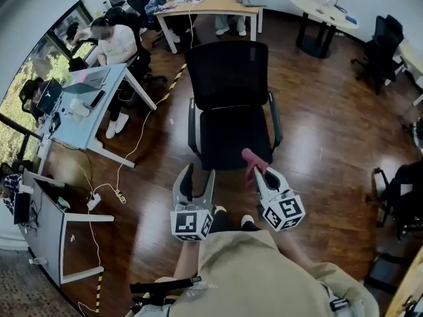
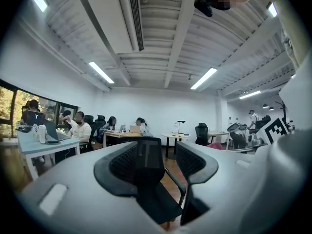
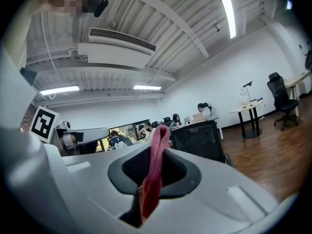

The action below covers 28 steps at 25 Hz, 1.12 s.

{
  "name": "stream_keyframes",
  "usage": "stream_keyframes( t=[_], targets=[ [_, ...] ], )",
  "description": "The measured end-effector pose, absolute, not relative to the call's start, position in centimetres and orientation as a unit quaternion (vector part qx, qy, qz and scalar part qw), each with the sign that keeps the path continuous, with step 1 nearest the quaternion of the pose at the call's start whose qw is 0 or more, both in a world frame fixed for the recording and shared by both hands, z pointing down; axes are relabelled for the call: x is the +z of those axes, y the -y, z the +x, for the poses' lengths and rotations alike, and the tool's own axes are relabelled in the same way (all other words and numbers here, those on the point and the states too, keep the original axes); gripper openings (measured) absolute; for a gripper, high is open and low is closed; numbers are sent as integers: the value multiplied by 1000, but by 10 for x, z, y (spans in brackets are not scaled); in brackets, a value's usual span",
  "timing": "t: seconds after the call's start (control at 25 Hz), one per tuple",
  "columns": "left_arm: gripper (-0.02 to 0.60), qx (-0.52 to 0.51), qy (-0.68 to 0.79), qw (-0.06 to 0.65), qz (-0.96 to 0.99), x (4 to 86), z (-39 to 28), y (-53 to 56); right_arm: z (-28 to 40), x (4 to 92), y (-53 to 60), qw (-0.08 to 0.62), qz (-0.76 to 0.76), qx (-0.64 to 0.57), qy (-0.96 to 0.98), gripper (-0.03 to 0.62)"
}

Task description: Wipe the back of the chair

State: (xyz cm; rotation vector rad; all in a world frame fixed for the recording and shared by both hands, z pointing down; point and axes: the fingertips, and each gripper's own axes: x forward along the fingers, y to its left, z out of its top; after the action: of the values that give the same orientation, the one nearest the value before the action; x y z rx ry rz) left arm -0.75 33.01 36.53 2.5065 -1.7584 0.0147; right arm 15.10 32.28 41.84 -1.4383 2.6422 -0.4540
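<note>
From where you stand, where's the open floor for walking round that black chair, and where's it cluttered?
Bare wooden floor lies right of the black chair, up to the round table. The left side is crowded: a desk, a seated person, and a white cable with a power strip across the floor.

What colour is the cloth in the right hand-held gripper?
A pinkish-red fabric cloth, clearest in the right gripper view.

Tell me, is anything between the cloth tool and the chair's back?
Nothing visible: the right tool, shut on the pink cloth, is at the front edge of the seat, only open air before the backrest.
</note>
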Motion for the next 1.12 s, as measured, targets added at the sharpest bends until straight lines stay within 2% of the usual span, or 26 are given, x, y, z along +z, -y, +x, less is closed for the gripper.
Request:
stream_keyframes(
  t=[0.36, 0.64, 0.84, 1.0, 1.12],
  targets=[
    [227, -17, 553, 53, 831, 388, -44, -172, 127, 442, -186, 28, -496, -149, -855, 26],
    [227, -29, 536, 19, 844, 357, -93, -44, 56, 448, -75, 35, -482, -176, -858, 28],
    [226, -18, 546, 60, 836, 381, -113, -1, 12, 468, -24, 17, -433, -226, -873, 28],
    [225, -2, 570, 85, 817, 403, -124, 27, -13, 461, 36, 13, -380, -195, -904, 29],
    [215, 3, 591, 94, 801, 408, -126, 52, -30, 467, 98, -18, -354, -169, -920, 29]
  ],
)
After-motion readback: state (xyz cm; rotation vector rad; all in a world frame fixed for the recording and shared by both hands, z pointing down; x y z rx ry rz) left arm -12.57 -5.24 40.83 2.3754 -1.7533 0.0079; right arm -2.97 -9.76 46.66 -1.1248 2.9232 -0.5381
